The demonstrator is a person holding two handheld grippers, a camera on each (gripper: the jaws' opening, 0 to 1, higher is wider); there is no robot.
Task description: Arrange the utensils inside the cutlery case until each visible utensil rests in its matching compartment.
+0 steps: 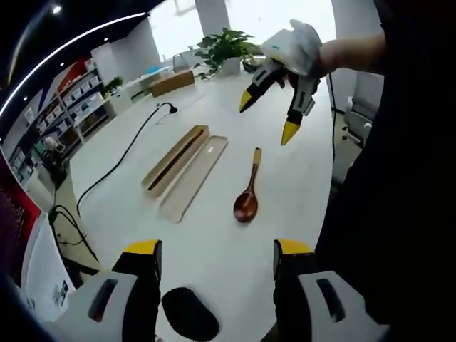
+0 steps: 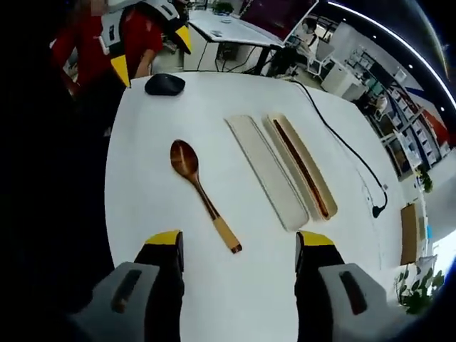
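Tabletop, round and white, carries a long beige open cutlery case with dark chopsticks lying inside, its flat beige lid touching alongside. Nearby, apart from both, lies a brown wooden spoon. A black mouse sits farther off. Left gripper and right gripper hover with jaws spread, holding nothing.

Glossy wooden spoon, smooth white table
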